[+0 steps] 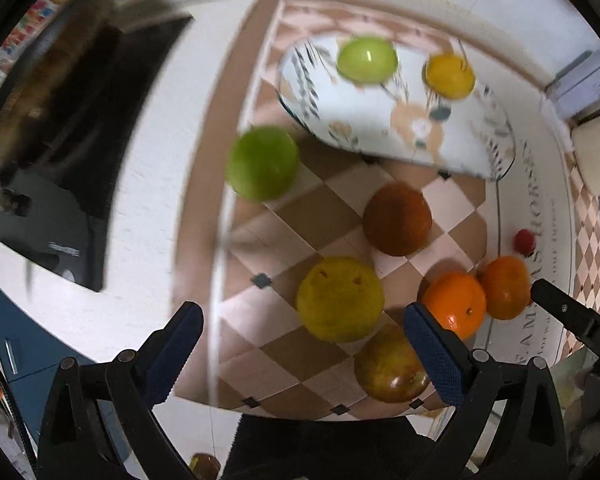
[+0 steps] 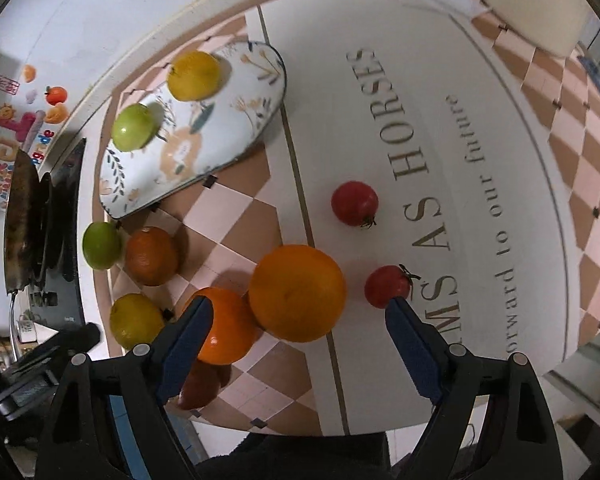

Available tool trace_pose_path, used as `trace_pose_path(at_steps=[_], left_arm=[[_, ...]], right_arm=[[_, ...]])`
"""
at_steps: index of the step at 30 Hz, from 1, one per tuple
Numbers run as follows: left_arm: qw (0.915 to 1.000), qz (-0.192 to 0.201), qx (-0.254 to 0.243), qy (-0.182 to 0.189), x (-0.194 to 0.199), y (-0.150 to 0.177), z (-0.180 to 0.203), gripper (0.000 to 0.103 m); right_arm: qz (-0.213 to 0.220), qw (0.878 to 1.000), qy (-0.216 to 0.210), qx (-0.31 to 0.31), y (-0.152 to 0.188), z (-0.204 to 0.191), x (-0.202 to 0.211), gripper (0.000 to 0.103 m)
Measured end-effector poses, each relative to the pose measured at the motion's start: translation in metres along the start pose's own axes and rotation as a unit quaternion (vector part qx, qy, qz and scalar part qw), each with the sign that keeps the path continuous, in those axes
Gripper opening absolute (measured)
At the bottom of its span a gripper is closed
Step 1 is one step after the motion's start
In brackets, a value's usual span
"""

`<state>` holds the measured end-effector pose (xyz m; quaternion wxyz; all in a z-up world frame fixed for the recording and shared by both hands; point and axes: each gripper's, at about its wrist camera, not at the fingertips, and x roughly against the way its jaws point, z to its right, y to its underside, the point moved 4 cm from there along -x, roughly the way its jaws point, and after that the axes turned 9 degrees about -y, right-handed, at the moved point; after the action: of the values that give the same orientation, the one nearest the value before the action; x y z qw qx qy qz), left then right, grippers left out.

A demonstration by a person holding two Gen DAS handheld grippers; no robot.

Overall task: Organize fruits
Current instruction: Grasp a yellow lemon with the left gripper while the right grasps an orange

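Observation:
A floral oval plate holds a green apple and a yellow lemon. On the checkered mat lie a green apple, a brown fruit, a yellow-green fruit, a reddish apple, and two oranges. Two red tomatoes lie to the right. My left gripper is open above the yellow-green fruit. My right gripper is open over the large orange.
A dark induction cooker with a pan stands to the left. A pale box sits at the far right. Fridge magnets show on the left wall. The mat carries printed lettering.

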<state>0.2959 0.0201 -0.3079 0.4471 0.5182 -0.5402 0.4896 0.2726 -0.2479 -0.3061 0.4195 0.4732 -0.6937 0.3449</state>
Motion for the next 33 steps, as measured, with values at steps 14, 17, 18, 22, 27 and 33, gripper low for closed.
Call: trace_pose_path(at_steps=[14,17,18,22,27,33], left_arm=[[0.9979,-0.054,-0.024,0.025,-0.049,0.01,0.025,0.064],[0.9981,-0.049,-0.026,0.026,-0.05,0.015,0.028,0.061],[0.9984,-0.045,-0.03,0.017,-0.05,0.017,0.028,0.061],[0.9986,-0.039,-0.033,0.01,-0.051,0.024,0.017,0.061],[0.9989,-0.033,-0.032,0.012,-0.05,0.026,0.012,0.061],[0.999,-0.025,-0.036,0.006,-0.045,0.014,0.02,0.061]], right_arm=[[-0.048,0.999,-0.019,-0.011,-0.007,0.001,-0.037,0.072],[-0.055,0.998,-0.022,-0.011,-0.006,0.001,-0.045,0.068],[-0.054,0.998,-0.02,-0.01,-0.005,0.001,-0.045,0.068],[-0.052,0.999,-0.008,0.005,-0.001,-0.002,-0.045,0.068],[-0.054,0.999,-0.003,0.004,-0.004,-0.005,-0.048,0.068],[-0.056,0.998,-0.003,0.002,-0.004,-0.003,-0.051,0.069]])
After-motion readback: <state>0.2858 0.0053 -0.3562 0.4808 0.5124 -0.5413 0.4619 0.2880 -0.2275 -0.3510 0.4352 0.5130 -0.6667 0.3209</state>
